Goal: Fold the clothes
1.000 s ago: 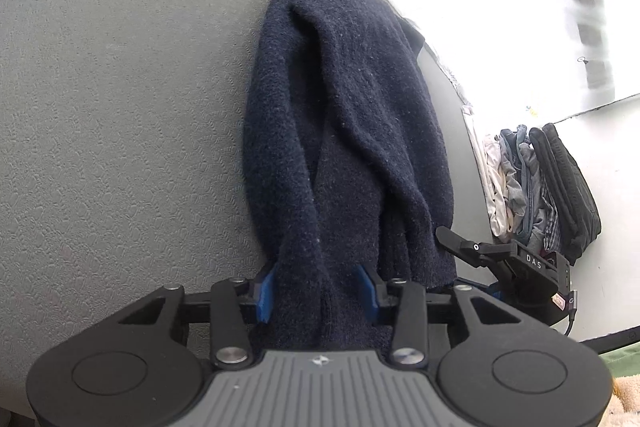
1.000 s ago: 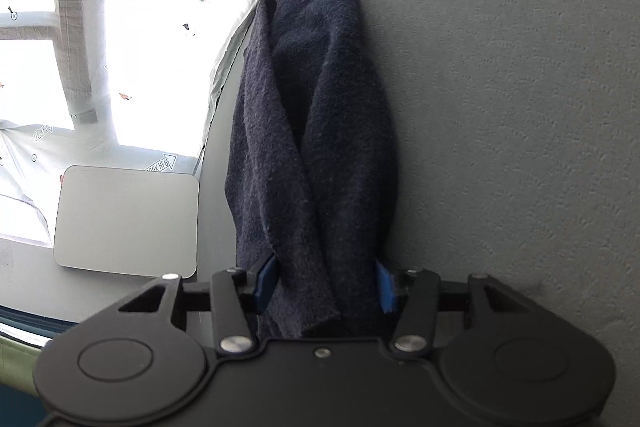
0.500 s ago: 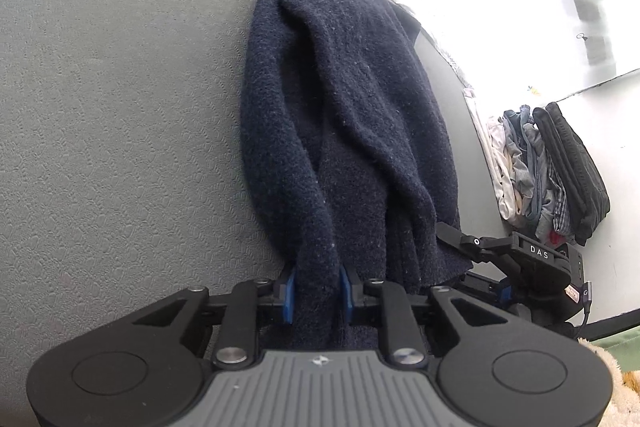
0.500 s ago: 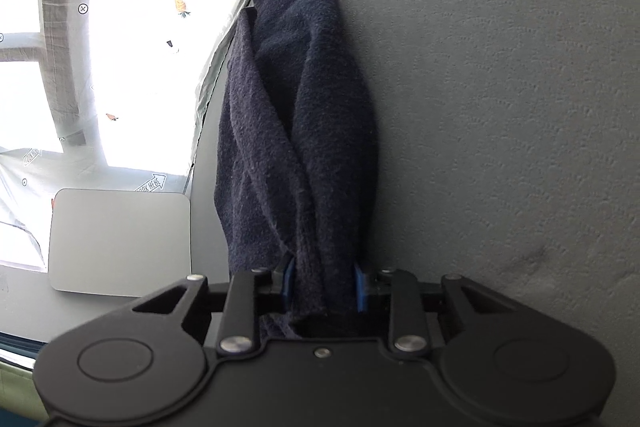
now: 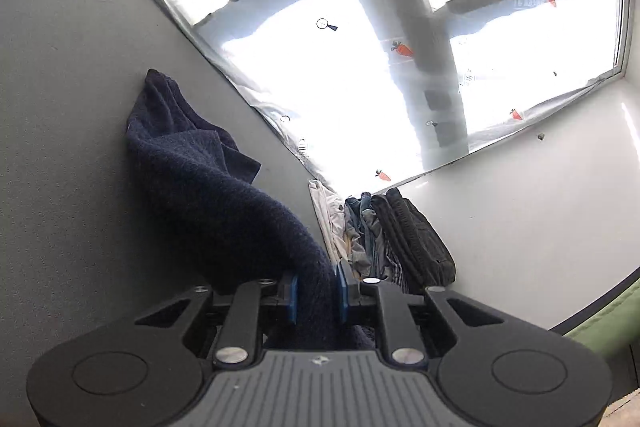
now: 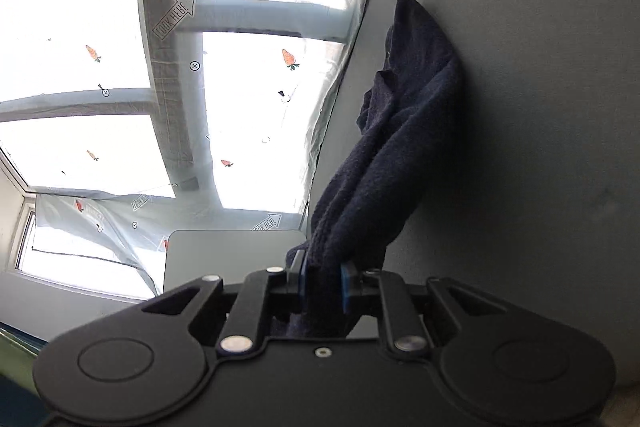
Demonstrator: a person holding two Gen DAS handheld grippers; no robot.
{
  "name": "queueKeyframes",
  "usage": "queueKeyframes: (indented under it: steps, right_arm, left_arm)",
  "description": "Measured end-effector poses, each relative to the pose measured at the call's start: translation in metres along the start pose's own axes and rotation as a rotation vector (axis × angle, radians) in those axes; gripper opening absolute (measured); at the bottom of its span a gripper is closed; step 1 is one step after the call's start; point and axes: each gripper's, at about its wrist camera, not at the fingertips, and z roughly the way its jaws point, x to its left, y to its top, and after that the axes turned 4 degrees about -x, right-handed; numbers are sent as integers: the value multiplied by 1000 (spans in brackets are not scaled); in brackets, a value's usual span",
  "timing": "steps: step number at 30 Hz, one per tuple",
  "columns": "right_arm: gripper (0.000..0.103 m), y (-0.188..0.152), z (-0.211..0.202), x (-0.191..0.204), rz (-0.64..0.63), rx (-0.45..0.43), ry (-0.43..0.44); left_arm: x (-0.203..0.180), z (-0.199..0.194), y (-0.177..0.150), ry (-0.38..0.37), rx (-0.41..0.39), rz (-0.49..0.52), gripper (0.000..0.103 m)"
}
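Observation:
A dark navy knitted garment (image 5: 200, 179) lies bunched on the grey table (image 5: 60, 147). My left gripper (image 5: 316, 291) is shut on its near end, and the cloth rises off the table to the blue pads. In the right wrist view the same garment (image 6: 400, 147) stretches from the grey table (image 6: 520, 107) up into my right gripper (image 6: 324, 287), which is shut on its other near end. The far end of the garment still rests on the table in both views.
A pile of folded clothes (image 5: 384, 239) sits at the table's far edge by the white wall (image 5: 520, 207). A plastic-covered window (image 5: 360, 47) with carrot prints lies behind. A grey rectangular board (image 6: 232, 251) stands beyond the table edge in the right wrist view.
Both grippers closed on the garment's near end and then lifted and tilted up. The cloth is now pulled off the table, and the window fills much of both views.

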Motion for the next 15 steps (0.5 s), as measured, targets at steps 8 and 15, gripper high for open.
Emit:
queueKeyframes:
  steps: [8,15]
  right_arm:
    - [16,11,18,-15,96,-53,-15]
    - [16,27,35,-17,106,-71,-48]
  left_arm:
    - [17,24,10,43,-13,-47,20]
    - [26,47,29,86,-26,-73,20]
